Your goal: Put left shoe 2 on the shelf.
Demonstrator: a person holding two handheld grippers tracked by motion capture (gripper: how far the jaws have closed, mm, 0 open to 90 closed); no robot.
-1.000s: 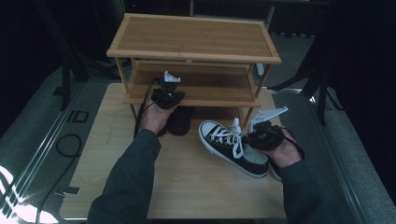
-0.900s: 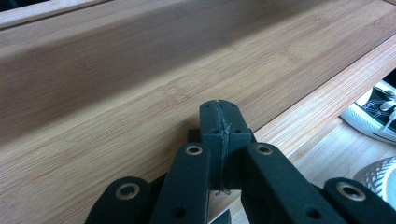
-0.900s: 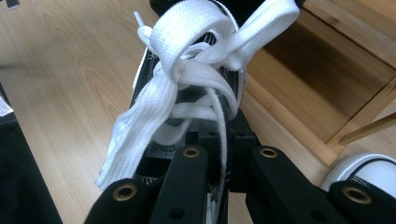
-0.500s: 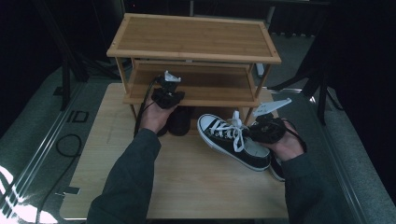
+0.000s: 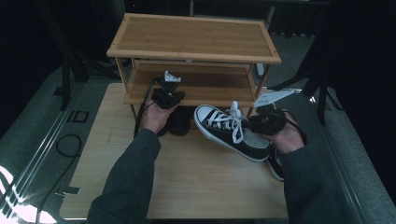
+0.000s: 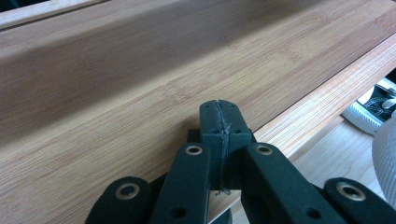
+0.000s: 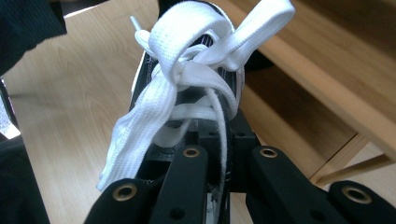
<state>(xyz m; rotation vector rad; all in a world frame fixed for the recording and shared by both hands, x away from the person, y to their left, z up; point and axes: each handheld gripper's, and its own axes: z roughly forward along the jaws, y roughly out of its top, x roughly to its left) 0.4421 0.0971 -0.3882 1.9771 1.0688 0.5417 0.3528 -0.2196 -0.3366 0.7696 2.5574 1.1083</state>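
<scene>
On the desk (image 5: 187,177), at about three o'clock, my right hand-held gripper (image 5: 267,122) holds a black sneaker (image 5: 231,133) with white laces. Its jaws are pinched tight on the shoe's back part, by the tongue and laces (image 7: 187,70). The shoe is tilted, with its white toe pointing to ten o'clock, toward the shoe rack (image 5: 194,51). A second black shoe (image 5: 275,163) lies under my right hand at four o'clock.

My left hand-held gripper (image 5: 166,93) is at eleven o'clock, at the front edge of the rack's lower shelf (image 5: 205,86). Its jaws are shut tight with nothing between them. From the left gripper view I see them over the shelf board (image 6: 140,93).

I think my job is to put the sneaker on the lower shelf. To do it well, I should lift the shoe high enough to clear the shelf's front edge. Then I should slide it in toe first and keep it flat. The grip is only on soft cloth, so the shoe could swing or slip. I should go slow. My left hand could steady the rack.

The desk is light wood and smooth. The rack is warm brown bamboo with two shelves. All around, the room is dark, with a grey floor (image 5: 42,135) and a black cable (image 5: 65,144) at nine o'clock.
</scene>
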